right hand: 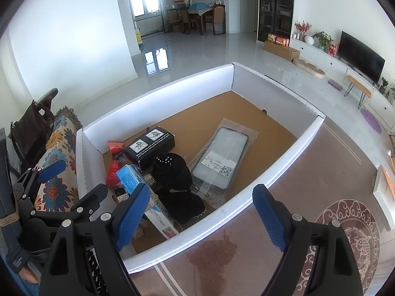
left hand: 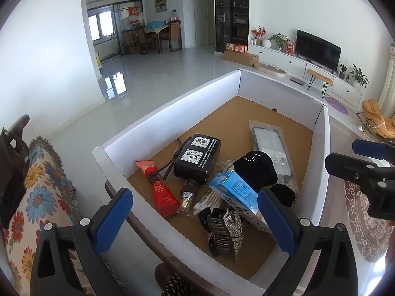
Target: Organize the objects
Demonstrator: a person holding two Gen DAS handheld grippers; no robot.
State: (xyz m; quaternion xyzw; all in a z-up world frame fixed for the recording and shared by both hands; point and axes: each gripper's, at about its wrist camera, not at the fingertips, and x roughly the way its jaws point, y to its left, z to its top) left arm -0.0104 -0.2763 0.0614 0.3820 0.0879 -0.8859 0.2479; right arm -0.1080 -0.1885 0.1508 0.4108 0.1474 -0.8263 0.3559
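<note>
Daylight fills the room, bright and even, pouring from the far windows beyond the dining area. It throws a hard white reflection onto the glossy floor tiles, blown out in both views. The white walls glow nearly overexposed. The white box wall shines along its far inner face, while the near corner sits in soft shadow. Straight lines bow strongly toward the rim, and black vignette closes every corner. Focus holds sharp throughout; the blue pads up close look only slightly soft.
</note>
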